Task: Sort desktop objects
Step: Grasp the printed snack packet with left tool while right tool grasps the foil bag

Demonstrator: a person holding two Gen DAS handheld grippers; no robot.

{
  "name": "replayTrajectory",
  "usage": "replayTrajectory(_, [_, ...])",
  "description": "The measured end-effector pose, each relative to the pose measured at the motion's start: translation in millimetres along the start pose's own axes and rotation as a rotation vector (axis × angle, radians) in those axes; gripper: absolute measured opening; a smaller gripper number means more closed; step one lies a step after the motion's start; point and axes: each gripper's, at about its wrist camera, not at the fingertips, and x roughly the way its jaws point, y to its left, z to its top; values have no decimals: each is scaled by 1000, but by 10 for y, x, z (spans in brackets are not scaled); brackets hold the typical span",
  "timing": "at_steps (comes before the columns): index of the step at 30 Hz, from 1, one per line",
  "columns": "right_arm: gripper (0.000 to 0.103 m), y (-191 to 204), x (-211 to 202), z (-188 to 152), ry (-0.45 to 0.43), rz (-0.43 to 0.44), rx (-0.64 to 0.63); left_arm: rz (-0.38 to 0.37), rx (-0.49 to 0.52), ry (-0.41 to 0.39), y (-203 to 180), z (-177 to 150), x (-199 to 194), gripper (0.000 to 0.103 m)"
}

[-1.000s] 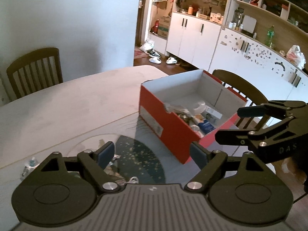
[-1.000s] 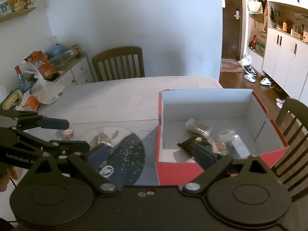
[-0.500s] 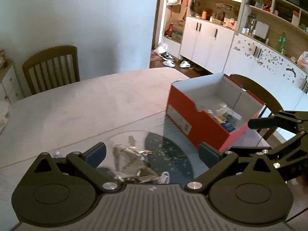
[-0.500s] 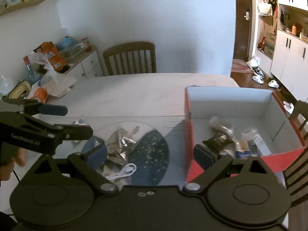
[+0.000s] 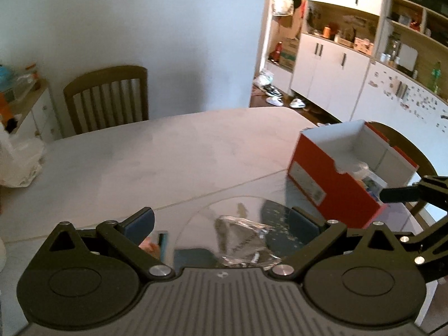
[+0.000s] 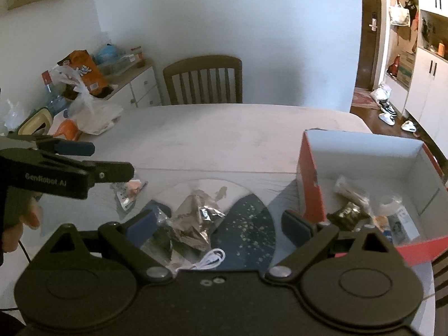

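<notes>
my left gripper point(image 6: 112, 159), black with "genrobot.ai" printed on its side, hovers with jaws spread and empty over the pale marble-look table point(image 6: 218, 134); my right gripper point(image 6: 218, 224) is also spread, holding nothing. between its fingers lies a crinkled silver foil packet point(image 6: 196, 218) on a round glass disc point(image 6: 252, 224), with a coiled white cable point(image 6: 210, 260) at the near edge and a small clear sachet with pink contents point(image 6: 128, 191) to the left. the open red cardboard shoebox with white interior point(image 6: 364, 162) sits to the right near the table edge, its side sticker unreadable, already holding wrapped snacks and tape. the far tabletop is open; a wooden slat-back chair point(image 6: 203, 79) stands behind it.
</notes>
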Motion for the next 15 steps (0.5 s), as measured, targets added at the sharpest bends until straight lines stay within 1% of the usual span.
replayTrajectory(5, [97,98,115,50,7,8,-15,44,-4,-4,178,-14,44,102])
replayTrajectory(15, [96,243,434,97,42,18,-41,101,-33,13,577,-96,184,102])
